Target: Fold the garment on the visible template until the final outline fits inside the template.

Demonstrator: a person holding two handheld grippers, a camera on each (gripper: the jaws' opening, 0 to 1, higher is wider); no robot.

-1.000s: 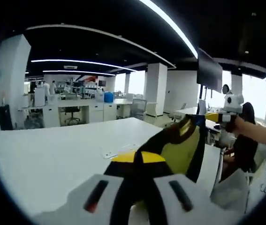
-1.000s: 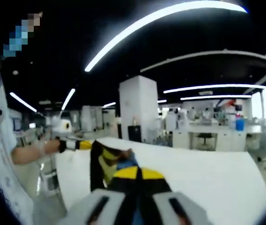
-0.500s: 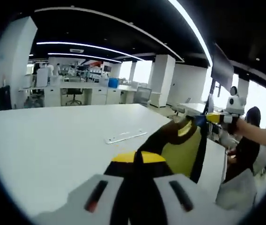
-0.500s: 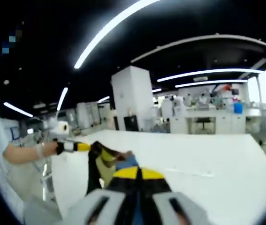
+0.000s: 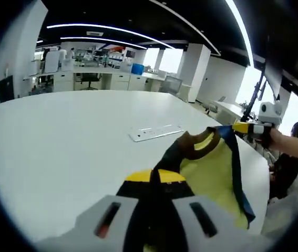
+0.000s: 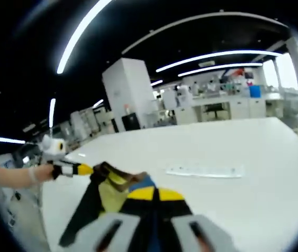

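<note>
The garment (image 5: 212,168) is yellow with black sides, a brown collar and blue trim. It hangs stretched between both grippers above the white table (image 5: 59,152). In the left gripper view my left gripper (image 5: 155,178) is shut on one corner of it. My right gripper (image 5: 248,127) holds the far corner at the right, with a hand behind it. In the right gripper view my right gripper (image 6: 154,195) is shut on the garment (image 6: 106,191). There the left gripper (image 6: 78,169) grips the other end at the left.
A flat white strip (image 5: 156,132) lies on the table beyond the garment, and the strip (image 6: 204,170) sits right of centre in the right gripper view. The table edge (image 5: 259,178) runs close under the garment. White pillars, desks and chairs stand far behind.
Both views have tipped down, so more of the table top shows. The garment, still held at both ends, now sits lower and closer over the table.
</note>
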